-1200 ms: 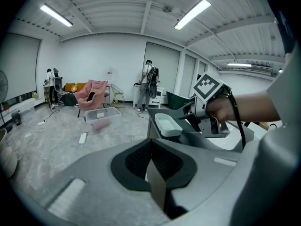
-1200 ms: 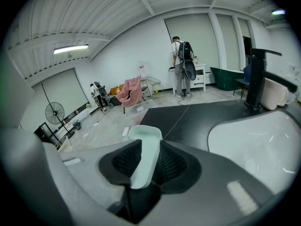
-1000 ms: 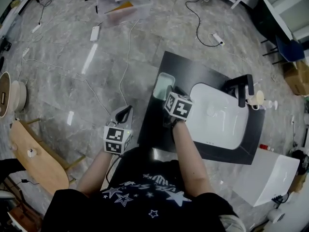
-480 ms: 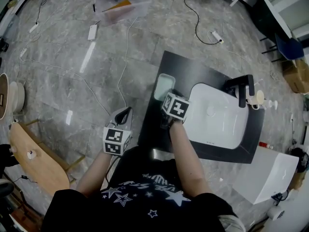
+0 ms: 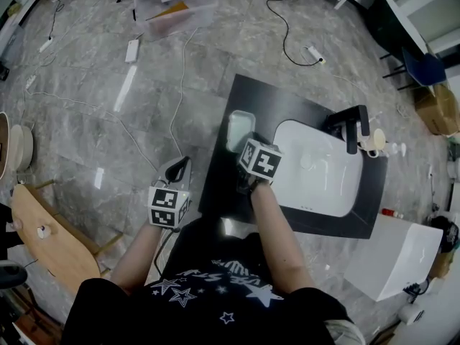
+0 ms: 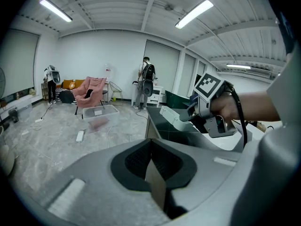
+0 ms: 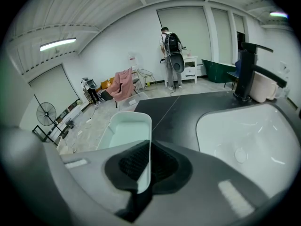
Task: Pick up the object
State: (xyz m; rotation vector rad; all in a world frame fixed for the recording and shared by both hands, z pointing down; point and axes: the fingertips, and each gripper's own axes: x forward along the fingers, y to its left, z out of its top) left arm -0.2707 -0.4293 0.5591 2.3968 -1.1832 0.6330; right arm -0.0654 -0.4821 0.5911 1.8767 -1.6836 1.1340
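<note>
Hanging at lower left of the head view, off the black counter (image 5: 224, 185), the left gripper (image 6: 153, 171) has its jaws together on nothing. Further in, the right gripper (image 7: 143, 173), agape a second ago, is closing tight on the near wall of the pale green tray (image 7: 126, 126), which sits on the counter just left of the white sink (image 5: 323, 171). With that pinch made, the lift looks ready to begin. The black faucet (image 5: 350, 126) stands beyond, well apart.
</note>
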